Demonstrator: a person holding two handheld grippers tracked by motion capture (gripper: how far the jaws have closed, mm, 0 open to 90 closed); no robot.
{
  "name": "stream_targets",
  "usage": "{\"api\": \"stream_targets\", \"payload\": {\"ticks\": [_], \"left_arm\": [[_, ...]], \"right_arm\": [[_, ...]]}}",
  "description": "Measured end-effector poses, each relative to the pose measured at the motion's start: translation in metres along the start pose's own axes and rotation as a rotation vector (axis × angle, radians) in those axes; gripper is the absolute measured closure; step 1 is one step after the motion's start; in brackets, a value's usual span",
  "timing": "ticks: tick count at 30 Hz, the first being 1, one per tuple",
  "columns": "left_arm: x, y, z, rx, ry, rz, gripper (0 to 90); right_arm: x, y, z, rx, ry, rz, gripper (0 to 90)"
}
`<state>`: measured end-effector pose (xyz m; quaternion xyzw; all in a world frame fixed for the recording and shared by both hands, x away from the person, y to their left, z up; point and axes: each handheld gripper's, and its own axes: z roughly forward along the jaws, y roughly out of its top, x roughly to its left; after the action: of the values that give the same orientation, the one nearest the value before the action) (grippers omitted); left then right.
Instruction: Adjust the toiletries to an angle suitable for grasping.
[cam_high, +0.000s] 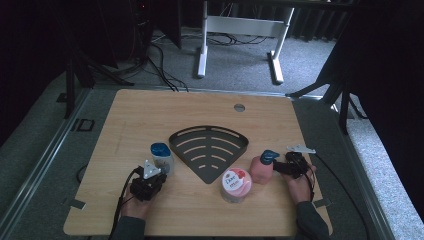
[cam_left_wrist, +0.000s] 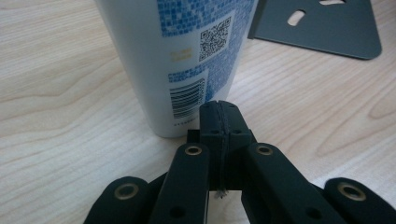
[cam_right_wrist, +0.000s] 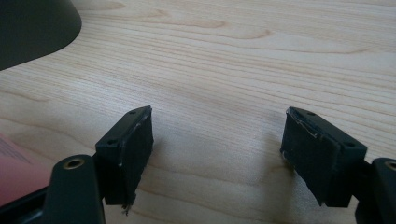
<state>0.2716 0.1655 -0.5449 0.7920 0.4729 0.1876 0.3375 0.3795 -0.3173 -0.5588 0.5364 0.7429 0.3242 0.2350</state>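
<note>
A white bottle (cam_high: 161, 158) with a blue cap stands left of the black fan-shaped slotted tray (cam_high: 207, 148). My left gripper (cam_high: 158, 176) sits just in front of it, shut with nothing between its jaws. In the left gripper view the bottle (cam_left_wrist: 182, 56), with its barcode and QR label, rises right behind the closed fingertips (cam_left_wrist: 219, 116). A pink bottle (cam_high: 261, 169) with a blue cap stands right of the tray. My right gripper (cam_high: 279, 168) is beside it, open. In the right gripper view bare wood lies between its jaws (cam_right_wrist: 219, 135), and the pink bottle (cam_right_wrist: 14, 172) shows at the lower left edge.
A pink-and-white lidded jar (cam_high: 236, 185) stands near the tray's pointed front tip. The tray's corner (cam_left_wrist: 322, 28) lies past the white bottle. A round grommet (cam_high: 239, 107) sits at the table's back. Bare wood stretches behind and beside the tray.
</note>
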Motion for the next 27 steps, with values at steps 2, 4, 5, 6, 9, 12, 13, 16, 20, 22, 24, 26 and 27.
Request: {"api": "stream_targets", "payload": {"ticks": [2, 4, 5, 6, 9, 12, 13, 16, 20, 22, 24, 26, 27], "left_arm": [[0.001, 0.001, 0.001, 0.003, 0.004, 0.003, 89.9], [0.003, 0.003, 0.003, 0.001, 0.009, 0.001, 89.9], [0.004, 0.003, 0.004, 0.003, 0.015, 0.002, 89.9], [0.005, 0.004, 0.005, 0.005, 0.018, 0.002, 89.9], [0.007, 0.007, 0.007, 0.007, 0.024, 0.004, 89.9], [0.009, 0.009, 0.01, 0.002, 0.024, 0.0, 89.9], [0.009, 0.01, 0.011, 0.001, 0.023, -0.002, 89.9], [0.009, 0.013, 0.014, 0.001, 0.023, 0.002, 89.9], [0.006, 0.019, 0.019, 0.001, 0.026, 0.022, 89.9], [0.006, 0.02, 0.02, 0.002, 0.024, 0.021, 89.9], [0.007, 0.022, 0.022, -0.003, 0.023, 0.011, 89.9], [0.007, 0.024, 0.024, -0.006, 0.025, 0.008, 89.9], [0.007, 0.025, 0.026, -0.009, 0.026, 0.006, 89.9]], "right_arm": [[0.0, 0.0, 0.0, 0.0, 0.0, 0.0, 24.8], [0.0, 0.0, 0.0, 0.0, 0.0, 0.0, 24.8], [0.0, 0.0, 0.0, 0.0, 0.0, 0.0, 24.8], [0.0, 0.0, 0.0, 0.0, 0.0, 0.0, 24.8], [0.0, 0.0, 0.0, 0.0, 0.0, 0.0, 24.8], [0.0, 0.0, 0.0, 0.0, 0.001, -0.001, 24.8], [0.0, 0.0, 0.0, 0.0, 0.001, -0.001, 24.8], [0.0, 0.0, 0.0, 0.0, 0.001, -0.002, 24.8], [0.0, 0.0, 0.0, 0.0, 0.001, -0.001, 24.8], [0.0, 0.0, 0.0, 0.0, 0.0, -0.002, 24.8], [0.0, 0.0, 0.0, 0.0, 0.001, -0.002, 24.8], [0.0, 0.0, 0.0, 0.0, 0.001, -0.001, 24.8], [0.0, 0.0, 0.0, 0.0, 0.001, -0.001, 24.8]]}}
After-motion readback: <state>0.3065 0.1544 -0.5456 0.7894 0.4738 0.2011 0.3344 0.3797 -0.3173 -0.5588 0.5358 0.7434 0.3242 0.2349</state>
